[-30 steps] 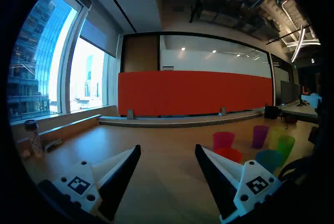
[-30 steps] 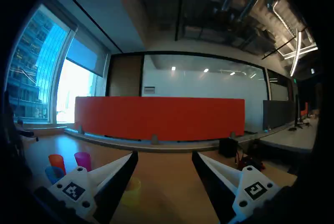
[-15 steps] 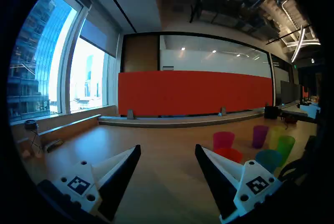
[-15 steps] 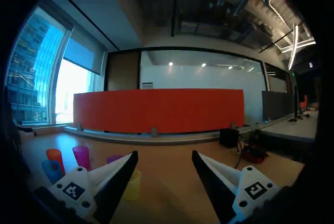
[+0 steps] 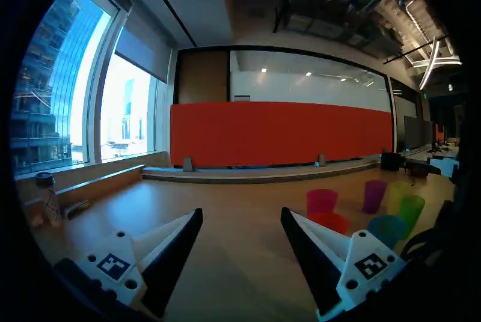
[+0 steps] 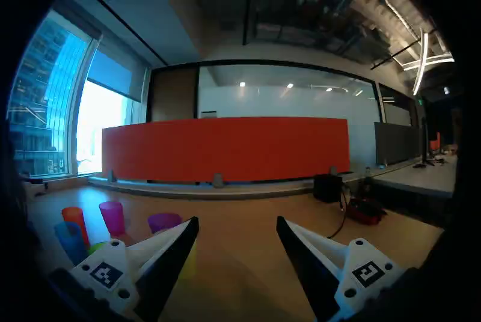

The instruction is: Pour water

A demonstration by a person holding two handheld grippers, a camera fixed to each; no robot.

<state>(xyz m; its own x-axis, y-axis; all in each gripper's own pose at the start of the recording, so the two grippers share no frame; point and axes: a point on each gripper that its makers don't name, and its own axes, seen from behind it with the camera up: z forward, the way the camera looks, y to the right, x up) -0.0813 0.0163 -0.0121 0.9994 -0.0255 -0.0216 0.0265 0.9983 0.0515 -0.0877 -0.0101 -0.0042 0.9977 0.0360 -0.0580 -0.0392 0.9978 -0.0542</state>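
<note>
Several coloured plastic cups stand on the wooden table (image 5: 240, 262). In the left gripper view they sit ahead on the right: a pink cup (image 5: 321, 200), a purple cup (image 5: 374, 194), a yellow cup (image 5: 397, 194), a green cup (image 5: 412, 211), a blue cup (image 5: 386, 229) and a red cup (image 5: 329, 221) partly behind the right finger. My left gripper (image 5: 241, 210) is open and holds nothing. In the right gripper view an orange cup (image 6: 74, 218), a pink cup (image 6: 112, 216) and a purple cup (image 6: 163, 222) stand to the left. My right gripper (image 6: 236, 220) is open and holds nothing.
A long orange-red divider panel (image 5: 276, 133) runs across the far edge of the table. Tall windows (image 5: 54, 100) line the left side. A black box (image 6: 327, 188) with cables and a red object (image 6: 364, 209) lies at the right. A small stand (image 5: 45, 181) sits by the window.
The right gripper's view has shifted, so the divider sits higher in frame and more of the cups show at the left. The left gripper has stayed still.
</note>
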